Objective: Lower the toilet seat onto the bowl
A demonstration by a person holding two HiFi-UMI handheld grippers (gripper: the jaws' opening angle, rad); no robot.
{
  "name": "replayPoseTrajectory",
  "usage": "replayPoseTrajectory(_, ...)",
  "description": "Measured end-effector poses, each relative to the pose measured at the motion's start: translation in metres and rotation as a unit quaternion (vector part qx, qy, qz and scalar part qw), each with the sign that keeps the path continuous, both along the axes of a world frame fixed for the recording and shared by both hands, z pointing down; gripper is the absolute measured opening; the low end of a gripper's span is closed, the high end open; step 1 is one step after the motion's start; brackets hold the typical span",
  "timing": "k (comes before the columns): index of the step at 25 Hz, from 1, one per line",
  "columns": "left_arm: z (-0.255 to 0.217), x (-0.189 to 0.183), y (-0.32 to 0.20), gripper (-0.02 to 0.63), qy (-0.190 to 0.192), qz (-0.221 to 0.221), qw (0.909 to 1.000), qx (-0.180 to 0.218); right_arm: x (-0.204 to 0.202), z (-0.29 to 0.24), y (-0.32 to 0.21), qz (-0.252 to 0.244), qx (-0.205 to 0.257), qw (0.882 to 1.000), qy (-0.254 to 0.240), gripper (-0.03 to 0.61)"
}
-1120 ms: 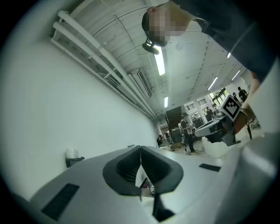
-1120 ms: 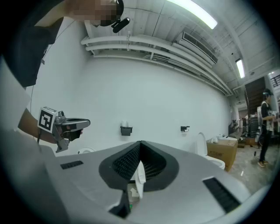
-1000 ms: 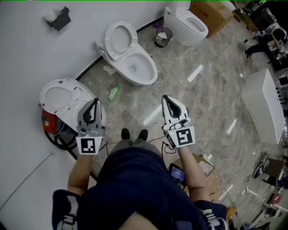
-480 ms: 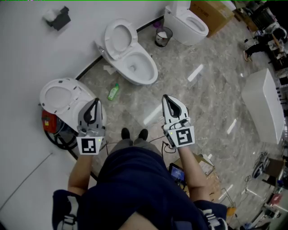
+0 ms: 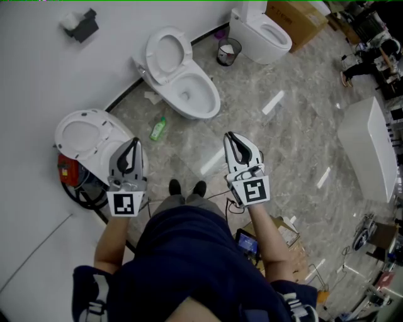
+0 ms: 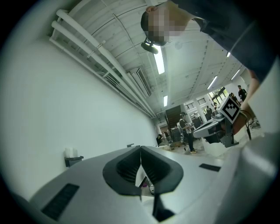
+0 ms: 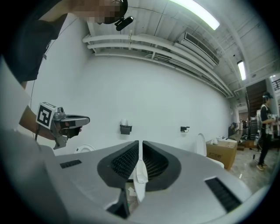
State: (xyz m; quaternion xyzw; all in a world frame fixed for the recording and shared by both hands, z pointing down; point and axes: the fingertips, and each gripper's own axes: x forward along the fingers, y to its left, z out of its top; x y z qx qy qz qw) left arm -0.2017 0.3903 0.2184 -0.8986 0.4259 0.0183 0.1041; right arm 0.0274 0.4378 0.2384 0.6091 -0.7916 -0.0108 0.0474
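TOILET SHOWROOM FLOOR: A person stands on a grey marbled floor (image 5: pixel 283 138) w/ a hand-held gripper in each fist, both well short of the job. The white oval toilet seat (image 5: pixel 151 58) stands raised against the wall above the white ceramic bowl (image 5: pixel 213 100) of the ctr toilet. It is straight ahead of the person's shoes and well apart from both tools. The left gripper (image 5: pixel 134 141) has its jaws together on nothing. The right gripper (image 5: pixel 228 136) is opening its jaws, a mere slit so far, w/ nothing between them.

Step in hand, by the look of it: the approach. To do it well:
- Step fwd round the green plastic bottle (image 5: pixel 158 129) lying on the floor.
- Open one gripper wide enough for the ring and take the seat near its top edge.
- Tip it fwd & ease it down under control, not let it drop.
- Keep the other tool clear of the rim.

Count:
- 3 toilets: the ctr one; a second white toilet (image 5: pixel 79 135) at the person's left, partly behind the left gripper; a third white toilet (image 5: pixel 280 44) further along the wall.
- 2 grippers.
- 1 small dark waste bin (image 5: pixel 220 58).
- 1 green bottle.
- 1 brown cardboard box (image 5: pixel 296 19).
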Motion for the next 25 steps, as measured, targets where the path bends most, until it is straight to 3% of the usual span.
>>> replayPoseTrajectory(4, 0.002, -0.002, 0.0, 0.025, -0.007, -0.002, 1.0, -0.002, 0.003, 0.001, -0.003, -0.001, -0.005, 1.0, -0.002, 0.067)
replayPoseTrajectory(15, 0.002, 0.0, -0.001, 0.025, -0.006, -0.004, 1.0, -0.004, 0.001, 0.009, -0.016, -0.029, -0.026, 0.999, 0.015, 0.29)
replayPoseTrajectory(25, 0.004, 0.005, -0.001, 0.025, -0.012, -0.012, 0.9998, -0.008, 0.006, 0.009, -0.025, -0.05, -0.023, 0.998, 0.02, 0.336)
